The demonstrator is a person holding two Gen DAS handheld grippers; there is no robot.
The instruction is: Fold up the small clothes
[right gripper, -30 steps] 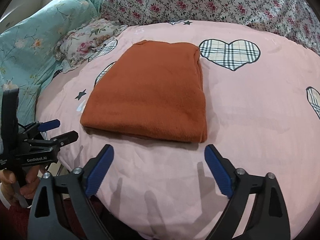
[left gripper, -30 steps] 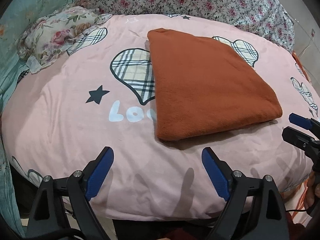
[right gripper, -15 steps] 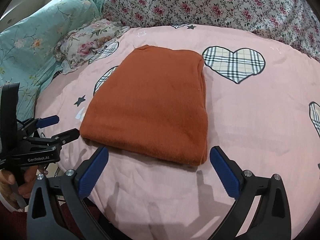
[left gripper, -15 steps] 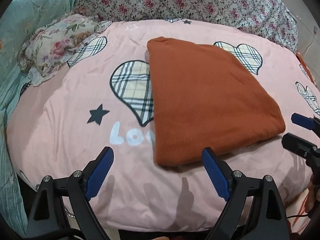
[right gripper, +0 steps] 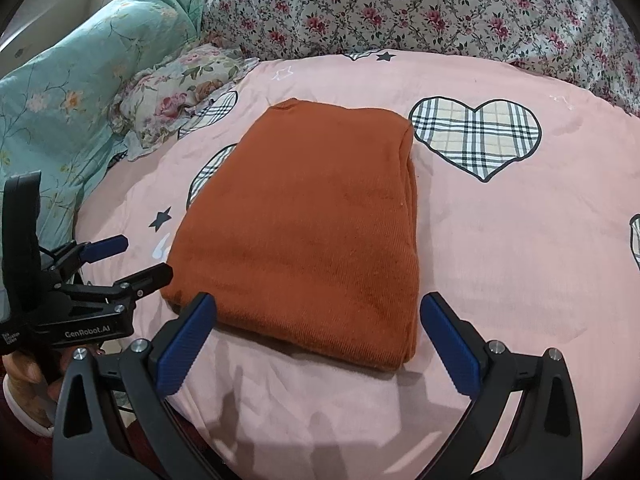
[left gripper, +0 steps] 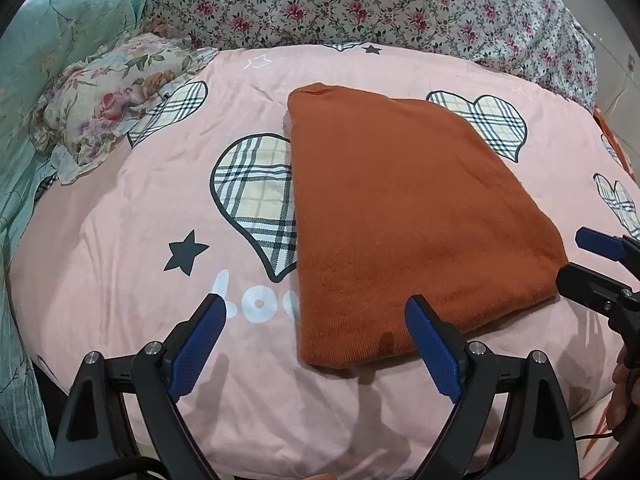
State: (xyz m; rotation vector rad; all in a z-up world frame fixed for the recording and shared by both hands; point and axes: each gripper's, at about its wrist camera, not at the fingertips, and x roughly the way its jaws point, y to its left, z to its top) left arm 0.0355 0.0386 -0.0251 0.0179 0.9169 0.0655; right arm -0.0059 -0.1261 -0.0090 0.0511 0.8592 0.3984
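Right wrist view: folded rust-orange garment lies on the pink heart-print bed cover; both grippers' fingers spread, holding nothing. A shallow pinch could catch only the top layer, undoing the fold

Folded garment on quilt, pillow behind-left

Matt, finely ribbed rust cloth lies on a smooth pink printed fabric cover.
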